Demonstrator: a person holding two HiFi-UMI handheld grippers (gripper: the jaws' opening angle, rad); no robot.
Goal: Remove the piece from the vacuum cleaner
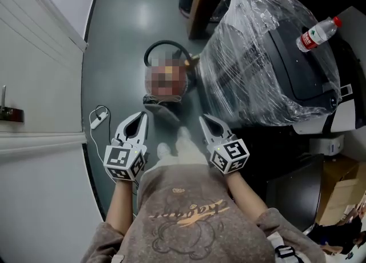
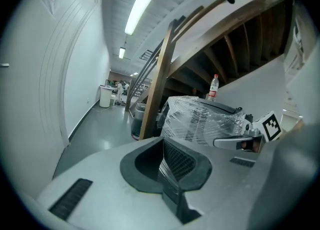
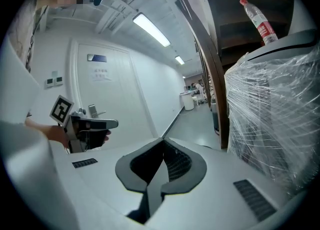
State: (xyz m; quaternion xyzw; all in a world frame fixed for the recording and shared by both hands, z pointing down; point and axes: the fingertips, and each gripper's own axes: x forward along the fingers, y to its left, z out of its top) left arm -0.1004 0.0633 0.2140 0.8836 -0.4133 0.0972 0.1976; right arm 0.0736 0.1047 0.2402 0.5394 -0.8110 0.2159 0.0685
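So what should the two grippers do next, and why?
Probably carry both forward and down to the vacuum cleaner with its looped hose on the floor, opening the fingers on the way. Both the left gripper and right gripper are shut, hold nothing, and hang in the air short of it.

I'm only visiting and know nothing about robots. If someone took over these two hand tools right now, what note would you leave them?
Left gripper: shut, empty, held in the air in front of the person.
Right gripper: the same.
What looks like the vacuum cleaner, with a black hose loop, lies on the grey floor ahead, beside a plastic-wrapped machine. Neither gripper touches it.
Done: nothing that shows; no piece is held.
Left: reach the cleaner, grip the piece and take it off. Which piece that is cannot be told from here.
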